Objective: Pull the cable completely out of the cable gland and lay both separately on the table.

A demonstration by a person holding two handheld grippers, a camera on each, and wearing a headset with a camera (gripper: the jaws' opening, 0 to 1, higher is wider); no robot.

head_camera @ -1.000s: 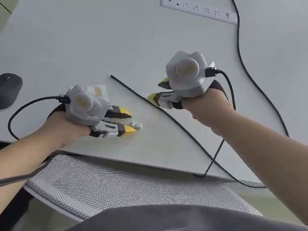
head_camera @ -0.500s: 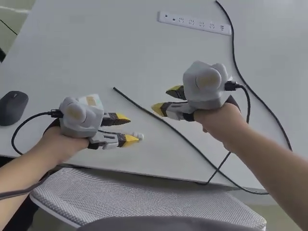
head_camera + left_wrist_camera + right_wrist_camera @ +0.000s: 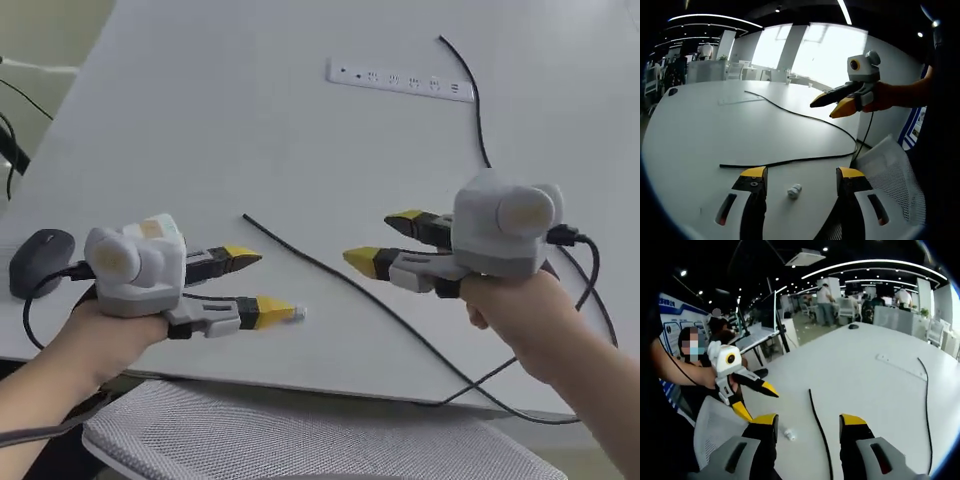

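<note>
- Head view: my left claw (image 3: 272, 285), grey with yellow-tipped black jaws, hovers over the near edge of the flat white table (image 3: 200, 130) with its jaws spread.
- My right claw (image 3: 370, 237) hangs opposite it, jaws spread too and empty.
- The thin black cable (image 3: 330, 272) lies slantwise on the table between the two claws, touching neither.
- The small white plastic cable gland (image 3: 298, 314) shows right at the tip of my left claw's lower jaw. From this angle I cannot tell whether the two touch.
- This view also takes in a long white power strip (image 3: 400, 80) at the far side, a dark computer mouse (image 3: 40, 262) at the left and a grey mesh chair seat (image 3: 300, 440) below the table edge.
- Left gripper view: here the cable gland (image 3: 794, 190) sits plainly on the table (image 3: 690, 130), in the gap between my parted jaws and touching neither.
- It lies apart from the cable (image 3: 790, 161), which runs just beyond the jaw tips.
- The right claw (image 3: 822, 110) hangs in the air across from me, spread.
- Right gripper view: the cable (image 3: 817, 425) runs up the table (image 3: 860, 375) between my parted jaws.
- The gland (image 3: 788, 434) lies to one side of the cable, clear of it.
- The left claw (image 3: 761, 403) is spread above the table edge.
</note>
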